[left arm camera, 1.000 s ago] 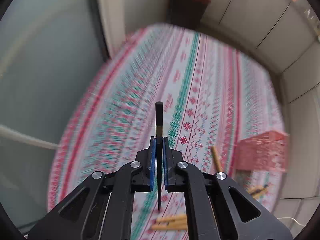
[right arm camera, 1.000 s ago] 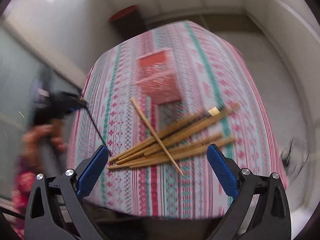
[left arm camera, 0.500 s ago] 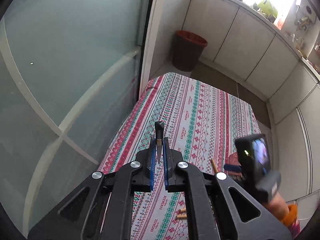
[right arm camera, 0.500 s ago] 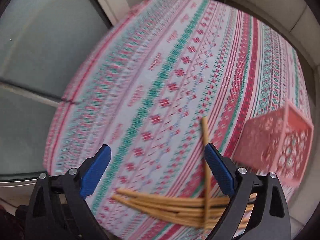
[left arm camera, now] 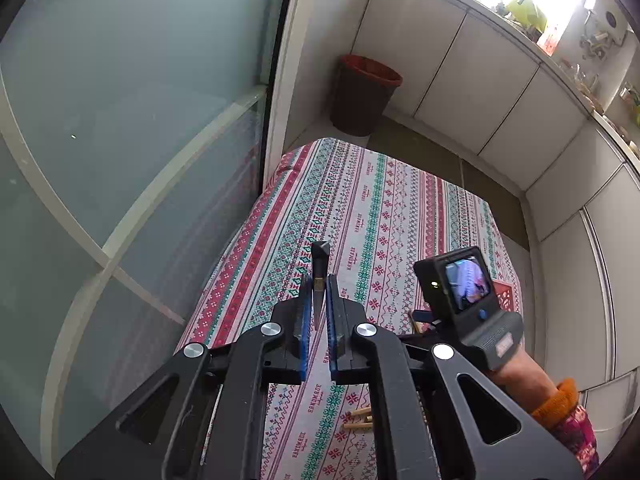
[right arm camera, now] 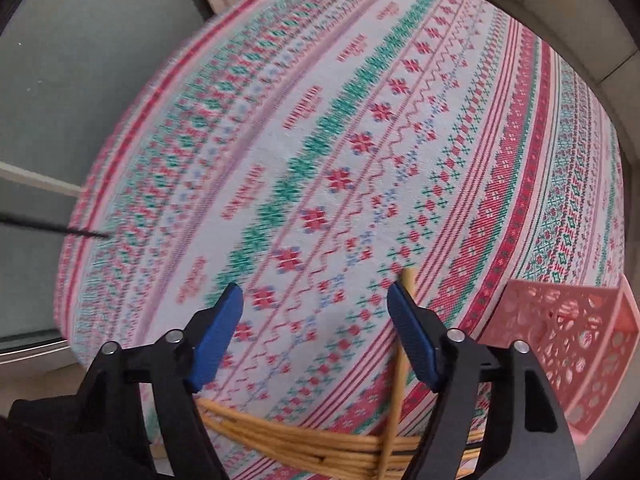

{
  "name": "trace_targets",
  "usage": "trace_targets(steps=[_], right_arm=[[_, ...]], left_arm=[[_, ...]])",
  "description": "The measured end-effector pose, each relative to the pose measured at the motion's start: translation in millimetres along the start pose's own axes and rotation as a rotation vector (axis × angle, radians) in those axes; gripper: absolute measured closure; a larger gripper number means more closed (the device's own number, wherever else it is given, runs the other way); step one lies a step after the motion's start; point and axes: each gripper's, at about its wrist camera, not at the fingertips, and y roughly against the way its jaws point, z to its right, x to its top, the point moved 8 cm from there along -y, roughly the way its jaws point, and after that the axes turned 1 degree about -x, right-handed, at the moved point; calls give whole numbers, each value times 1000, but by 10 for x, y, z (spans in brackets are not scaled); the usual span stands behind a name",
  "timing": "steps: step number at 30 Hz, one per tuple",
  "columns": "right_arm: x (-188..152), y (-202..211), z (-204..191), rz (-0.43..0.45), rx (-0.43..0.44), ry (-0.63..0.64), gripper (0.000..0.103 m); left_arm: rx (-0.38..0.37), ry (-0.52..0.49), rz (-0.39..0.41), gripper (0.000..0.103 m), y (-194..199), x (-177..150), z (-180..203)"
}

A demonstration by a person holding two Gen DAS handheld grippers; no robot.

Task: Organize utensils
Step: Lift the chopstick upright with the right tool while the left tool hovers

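Left gripper (left arm camera: 317,300) pinches a black chopstick (left arm camera: 319,276). Right gripper (right arm camera: 316,304) has been closing, nothing between; wooden chopsticks (right arm camera: 304,440) at six o'clock.

The striped red, green and white patterned tablecloth (left arm camera: 384,216) carries a small red word woven over and over along its pale bands; it looks like "HANDMADE", though the letters are tiny and blurred in the right wrist view.
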Motion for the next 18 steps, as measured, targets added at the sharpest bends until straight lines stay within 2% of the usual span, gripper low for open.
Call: trace_targets(steps=[3, 8, 16, 18], right_arm=[[20, -179, 128, -15, -54, -7, 31], [97, -368, 197, -7, -20, -53, 30], [33, -157, 387, -10, -20, -104, 28], [-26, -126, 346, -4, -16, -97, 36]], left_arm=[[-10, 0, 1, 96, 4, 3, -4], [-11, -4, -6, 95, -23, -18, -3], [-28, -16, 12, 95, 31, -10, 10], [-33, -22, 13, 95, 49, 0, 4]])
